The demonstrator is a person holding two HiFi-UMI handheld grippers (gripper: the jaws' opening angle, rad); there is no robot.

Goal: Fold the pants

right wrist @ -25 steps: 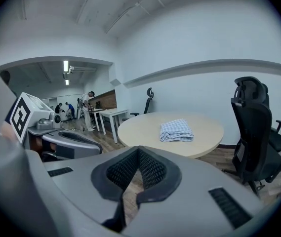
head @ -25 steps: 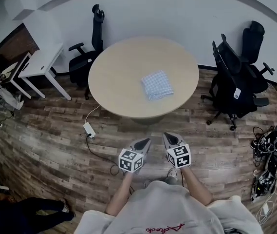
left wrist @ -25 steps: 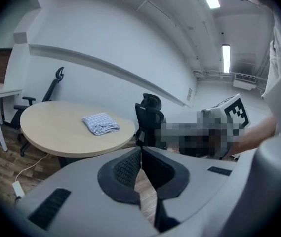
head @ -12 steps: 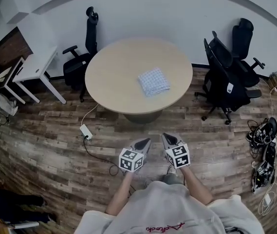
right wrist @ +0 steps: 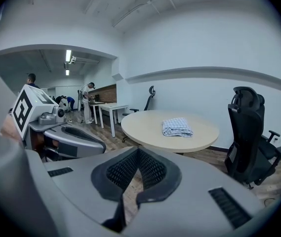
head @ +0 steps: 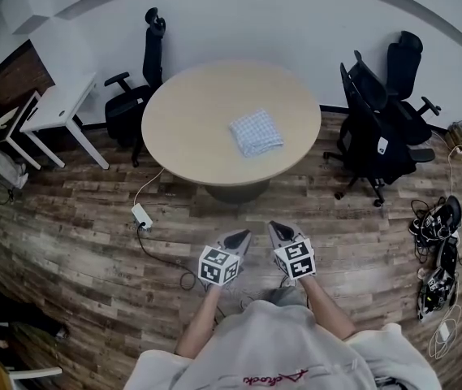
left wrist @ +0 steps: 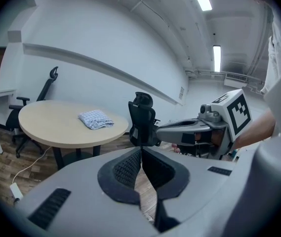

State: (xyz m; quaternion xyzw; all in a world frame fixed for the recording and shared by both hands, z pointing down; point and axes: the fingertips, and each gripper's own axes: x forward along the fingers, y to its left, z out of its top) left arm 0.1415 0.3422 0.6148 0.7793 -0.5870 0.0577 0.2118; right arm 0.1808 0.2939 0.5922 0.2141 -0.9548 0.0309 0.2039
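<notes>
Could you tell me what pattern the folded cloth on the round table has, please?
A fine blue-and-white check on the folded cloth, clearest in the right gripper view.

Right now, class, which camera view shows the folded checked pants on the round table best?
The head view: it looks down on the folded checked pants, so their whole top and outline show. The right gripper view shows the pants low from the side, as a flat bundle; the left gripper view does likewise.

We see blue-and-white checked pants [head: 256, 132] on a beige table [head: 188, 124], black chairs [head: 374, 132], a brown plank floor [head: 84, 218] and white walls [head: 239, 23].
</notes>
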